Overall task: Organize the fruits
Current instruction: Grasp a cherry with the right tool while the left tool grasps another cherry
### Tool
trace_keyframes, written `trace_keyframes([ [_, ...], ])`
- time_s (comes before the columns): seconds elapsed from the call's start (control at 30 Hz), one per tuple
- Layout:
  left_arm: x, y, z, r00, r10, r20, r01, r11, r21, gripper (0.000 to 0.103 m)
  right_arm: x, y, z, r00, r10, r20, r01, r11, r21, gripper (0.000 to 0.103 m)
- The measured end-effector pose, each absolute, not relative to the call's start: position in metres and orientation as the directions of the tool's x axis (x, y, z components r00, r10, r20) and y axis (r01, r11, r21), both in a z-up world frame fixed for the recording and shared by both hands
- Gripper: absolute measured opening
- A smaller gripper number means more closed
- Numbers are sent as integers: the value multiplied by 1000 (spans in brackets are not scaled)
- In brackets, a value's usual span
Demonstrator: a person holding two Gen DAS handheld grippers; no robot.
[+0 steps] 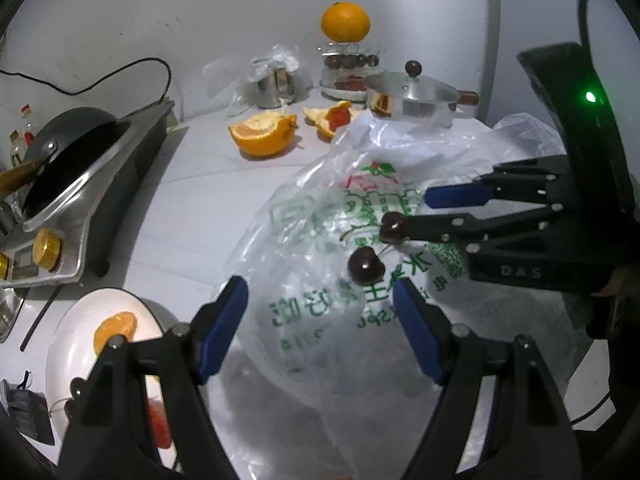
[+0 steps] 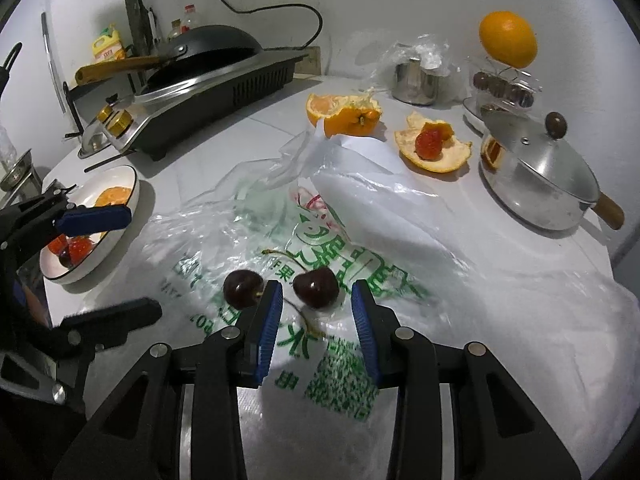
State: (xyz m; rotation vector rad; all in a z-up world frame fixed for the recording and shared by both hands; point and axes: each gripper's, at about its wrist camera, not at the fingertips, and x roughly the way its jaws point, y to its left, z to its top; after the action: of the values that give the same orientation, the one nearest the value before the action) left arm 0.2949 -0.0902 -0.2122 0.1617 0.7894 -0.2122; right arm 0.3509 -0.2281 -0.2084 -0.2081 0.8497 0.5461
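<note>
Two dark cherries (image 2: 316, 292) lie on a clear plastic bag (image 2: 360, 216) printed in green, spread over the white table (image 2: 224, 148). The right tool (image 2: 316, 312) stands part-open and empty just short of them, one cherry ahead of its gap, the other at 10 o'clock outside its left finger. The left tool (image 1: 320, 304) hangs wide and empty over the bag. At 9 o'clock in the right view a white plate (image 2: 128, 200) holds an orange segment and strawberries. At 12 o'clock lies a half orange (image 2: 348, 114), at 1 o'clock a strawberry (image 2: 429, 145) on peel, at 2 o'clock a lidded steel pot (image 2: 536, 176).
</note>
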Motion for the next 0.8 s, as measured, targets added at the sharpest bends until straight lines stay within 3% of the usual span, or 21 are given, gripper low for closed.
trace_keyframes([
  [0.43, 304, -103, -220, 681, -156, -715, 302, 950, 81, 76, 372, -218, -226, 491, 387, -781, -546, 835, 70, 38],
  [0.8, 310, -117, -222, 680, -154, -716, 328, 938, 109, 75, 378, -225, -231, 477, 405, -780, -536, 838, 107, 30],
])
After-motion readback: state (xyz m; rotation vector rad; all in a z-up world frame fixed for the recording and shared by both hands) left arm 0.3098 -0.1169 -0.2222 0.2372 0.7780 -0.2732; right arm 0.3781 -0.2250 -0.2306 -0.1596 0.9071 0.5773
